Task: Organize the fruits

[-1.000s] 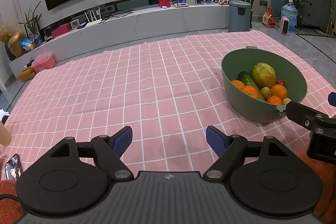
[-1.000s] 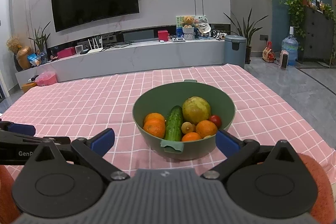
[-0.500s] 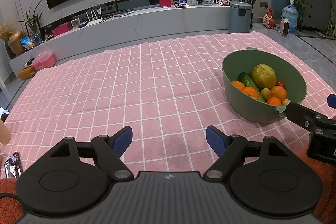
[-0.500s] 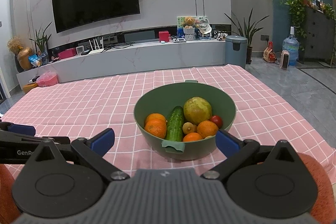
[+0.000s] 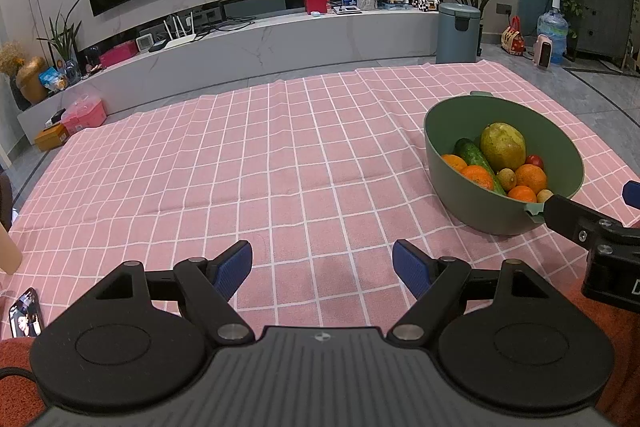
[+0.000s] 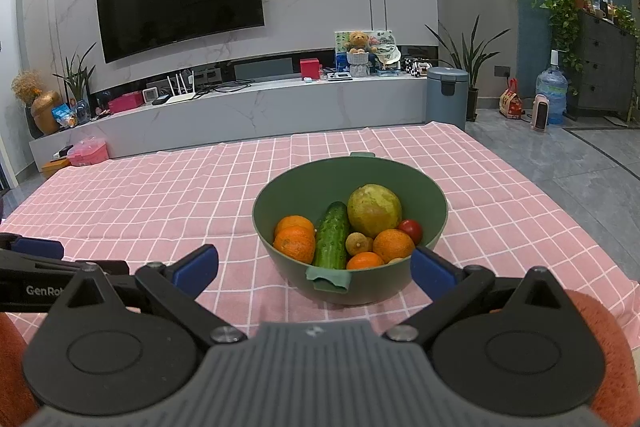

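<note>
A green bowl (image 6: 280, 195) stands on the pink checked cloth, straight ahead in the right wrist view and at the right in the left wrist view (image 5: 440, 131). It holds several oranges (image 6: 294, 245), a cucumber (image 6: 332, 235), a large yellow-green fruit (image 6: 374, 209), a red tomato (image 6: 411, 229) and small yellowish fruits. My right gripper (image 6: 314, 265) is open and empty just in front of the bowl's near rim. My left gripper (image 5: 322, 267) is open and empty over bare cloth, left of the bowl.
The pink checked cloth (image 5: 260, 167) covers the whole table. A phone (image 5: 25, 317) lies at the near left edge. Beyond the table are a low TV bench (image 6: 260, 107), a grey bin (image 6: 447, 95) and a water bottle (image 6: 552, 95).
Both views have shifted slightly, with the bowl sitting a touch lower in each view. Both grippers stay open and empty.
</note>
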`<state>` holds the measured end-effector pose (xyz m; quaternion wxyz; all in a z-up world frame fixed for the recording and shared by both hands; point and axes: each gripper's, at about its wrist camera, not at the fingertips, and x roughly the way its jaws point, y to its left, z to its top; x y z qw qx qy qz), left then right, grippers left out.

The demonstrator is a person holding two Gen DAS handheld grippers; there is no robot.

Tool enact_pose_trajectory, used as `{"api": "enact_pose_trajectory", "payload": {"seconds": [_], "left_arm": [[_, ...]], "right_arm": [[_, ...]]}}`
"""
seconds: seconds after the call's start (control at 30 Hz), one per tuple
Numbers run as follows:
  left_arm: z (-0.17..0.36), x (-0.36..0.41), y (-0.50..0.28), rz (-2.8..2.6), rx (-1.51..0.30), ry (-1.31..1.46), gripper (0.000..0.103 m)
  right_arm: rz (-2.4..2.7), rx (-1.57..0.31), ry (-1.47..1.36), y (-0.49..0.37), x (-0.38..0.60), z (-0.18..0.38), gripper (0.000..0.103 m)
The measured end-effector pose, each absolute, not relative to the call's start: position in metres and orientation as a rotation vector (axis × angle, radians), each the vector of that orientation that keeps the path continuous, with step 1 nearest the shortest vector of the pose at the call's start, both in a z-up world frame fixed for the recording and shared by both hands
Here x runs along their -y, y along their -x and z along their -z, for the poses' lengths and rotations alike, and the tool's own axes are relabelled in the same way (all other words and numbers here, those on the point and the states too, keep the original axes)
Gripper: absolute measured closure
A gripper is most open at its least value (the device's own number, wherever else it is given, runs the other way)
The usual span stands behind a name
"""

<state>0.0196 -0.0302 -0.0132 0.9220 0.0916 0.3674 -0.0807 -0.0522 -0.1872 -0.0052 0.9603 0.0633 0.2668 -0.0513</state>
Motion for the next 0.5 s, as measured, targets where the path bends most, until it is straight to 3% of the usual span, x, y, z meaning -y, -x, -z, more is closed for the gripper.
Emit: {"api": "enact_pose_trajectory", "payload": {"seconds": [0.5], "left_arm": [[0.0091, 0.0298, -0.0186, 0.167, -0.749, -0.175, 0.009]], "right_arm": [[0.105, -0.541, -0.129, 0.0522, 0.1873, 0.0054, 0.005]]}}
